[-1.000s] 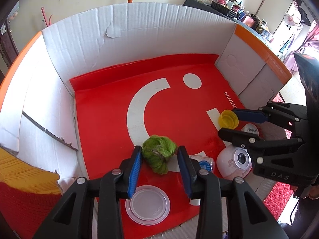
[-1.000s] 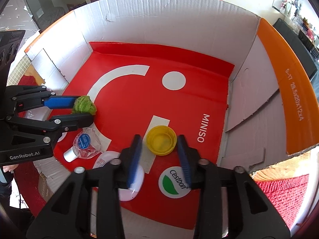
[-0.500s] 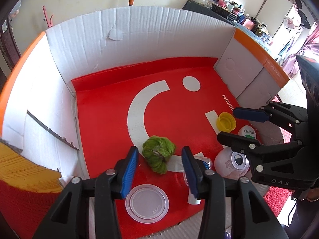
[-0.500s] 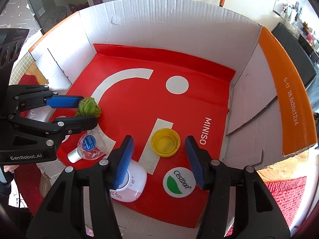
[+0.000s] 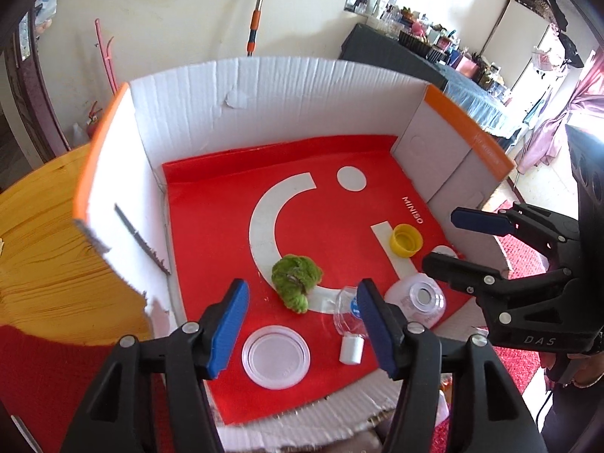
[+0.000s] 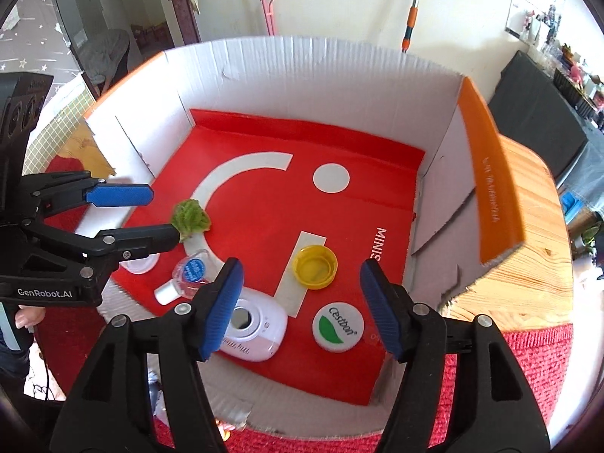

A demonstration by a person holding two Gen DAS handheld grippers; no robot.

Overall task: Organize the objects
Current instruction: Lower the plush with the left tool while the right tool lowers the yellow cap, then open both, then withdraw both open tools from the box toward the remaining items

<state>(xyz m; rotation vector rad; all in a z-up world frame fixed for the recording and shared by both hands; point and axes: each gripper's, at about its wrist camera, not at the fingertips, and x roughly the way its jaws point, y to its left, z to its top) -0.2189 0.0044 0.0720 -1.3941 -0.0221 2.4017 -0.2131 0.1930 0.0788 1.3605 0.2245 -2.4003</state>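
Note:
A cardboard box lined with a red MINISO sheet holds several small things. A green scrunchie lies near the middle; it also shows in the right wrist view. A yellow cap, a white Cestbon lid, a white toy camera, a small clear bottle and a clear lid lie near the front. My left gripper is open and empty above the scrunchie. My right gripper is open and empty above the yellow cap.
The box stands on a wooden table over a red cloth. The box walls rise on three sides, with orange flaps left and right. A dark table with clutter stands behind.
Both grippers have opened wide and pulled back and up from the box floor. The scrunchie and the yellow cap lie free on the red sheet.

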